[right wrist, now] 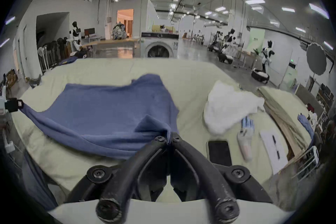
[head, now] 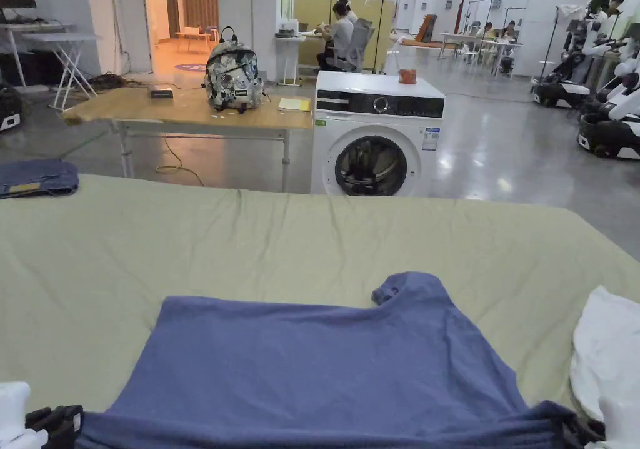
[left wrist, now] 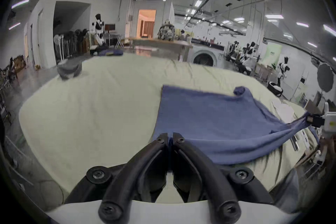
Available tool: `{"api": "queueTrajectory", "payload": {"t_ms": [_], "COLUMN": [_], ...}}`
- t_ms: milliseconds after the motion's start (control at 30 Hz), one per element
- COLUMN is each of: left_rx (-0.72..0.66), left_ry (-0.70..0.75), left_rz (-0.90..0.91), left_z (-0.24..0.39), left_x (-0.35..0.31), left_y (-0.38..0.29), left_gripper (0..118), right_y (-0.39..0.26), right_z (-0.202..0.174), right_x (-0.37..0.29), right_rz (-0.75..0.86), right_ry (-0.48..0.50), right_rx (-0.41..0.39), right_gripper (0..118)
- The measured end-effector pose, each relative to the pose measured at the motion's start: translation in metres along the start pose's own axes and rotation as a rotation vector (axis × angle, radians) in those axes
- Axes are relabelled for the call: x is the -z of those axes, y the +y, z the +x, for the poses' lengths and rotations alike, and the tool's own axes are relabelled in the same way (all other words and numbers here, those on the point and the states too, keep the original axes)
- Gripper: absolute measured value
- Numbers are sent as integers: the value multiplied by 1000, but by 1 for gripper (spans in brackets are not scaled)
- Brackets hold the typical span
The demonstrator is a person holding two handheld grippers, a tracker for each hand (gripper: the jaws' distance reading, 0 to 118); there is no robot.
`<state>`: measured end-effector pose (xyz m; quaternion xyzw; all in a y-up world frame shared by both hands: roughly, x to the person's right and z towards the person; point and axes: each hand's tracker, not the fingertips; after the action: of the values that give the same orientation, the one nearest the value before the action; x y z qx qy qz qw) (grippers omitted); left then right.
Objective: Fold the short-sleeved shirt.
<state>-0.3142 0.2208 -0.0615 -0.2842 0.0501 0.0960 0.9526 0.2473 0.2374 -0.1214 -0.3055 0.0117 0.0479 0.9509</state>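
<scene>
Blue short-sleeved shirt [head: 325, 363] lies on the pale green sheet [head: 281, 244] covering the work surface, near edge lifted and stretched taut between the two grippers; far portion rests flat, one sleeve [head: 400, 289] curled up at the far right corner. Left gripper [left wrist: 170, 138]: jaws pressed together, pinching the shirt's near left corner. Right gripper [right wrist: 168, 138]: jaws likewise closed, fabric bunched between the tips at the near right corner. White garment [right wrist: 231, 109] lies crumpled on the sheet to the right of the shirt, apart from it. Nearer than it, in the right gripper view: dark phone [right wrist: 219, 152], blurred. Beyond the surface: white washing machine [head: 375, 137], wooden table [head: 187, 109] carrying a patterned backpack [head: 232, 78].
</scene>
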Motion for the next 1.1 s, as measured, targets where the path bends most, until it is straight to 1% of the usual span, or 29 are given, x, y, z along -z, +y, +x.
{"api": "queueTrajectory", "payload": {"t_ms": [67,133,200,300,433,533,567,600,633,667,700,733,767,800,867,933,1000,1067,1100], "left_rx": [-11,-19,-24,6,30,37,36,33,29,19,7,5,8,30,73,84,108,135,145], "left_ry": [4,16,18,30,41,40,42,42,43,39,29,28,33,49,36,19,26,24,23], "left_rz": [-63,-74,-125,-190,-272,-303,-301,-309,-322,-330,-334,-333,-327,-297,-226,-172,-112,-27,13], "left_z": [-2,-9,-10,-14,-30,-37,-37,-37,-39,-39,-38,-36,-28,-23,-11,7,25,42,51], "left_x": [2,3,7,16,41,54,55,56,55,55,54,53,50,49,49,52,57,62,63], "left_y": [-17,-30,-42,-55,-72,-79,-76,-72,-69,-64,-58,-51,-42,-35,-18,-8,6,17,22], "left_gripper": [0,0,0,0,0,0,0,0,2,10,23,39,49,52,52,52,51,51,51], "right_y": [-22,-41,-56,-73,-86,-91,-87,-83,-77,-70,-64,-57,-49,-39,-23,-5,8,22,30], "right_z": [1,3,1,2,0,2,-7,-11,-13,-15,-19,-20,-23,-26,-28,-40,-54,-69,-78], "right_x": [7,17,23,37,59,73,66,61,58,54,47,39,33,28,29,29,35,36,36], "right_rz": [-45,-119,-169,-251,-331,-350,-351,-349,-350,-356,-349,-301,-258,-230,-186,-132,-70,20,57], "right_ry": [-14,-24,-28,-19,-20,-17,-18,-20,-32,-56,-93,-100,-86,-81,-67,-49,-56,-13,-2], "right_rx": [-23,-44,-36,-49,-110,-92,-90,-85,-83,-84,-95,-89,-87,-82,-63,-34,-8,38,54], "right_gripper": [0,0,0,0,0,0,0,3,11,27,49,66,68,68,68,68,68,67,64]}}
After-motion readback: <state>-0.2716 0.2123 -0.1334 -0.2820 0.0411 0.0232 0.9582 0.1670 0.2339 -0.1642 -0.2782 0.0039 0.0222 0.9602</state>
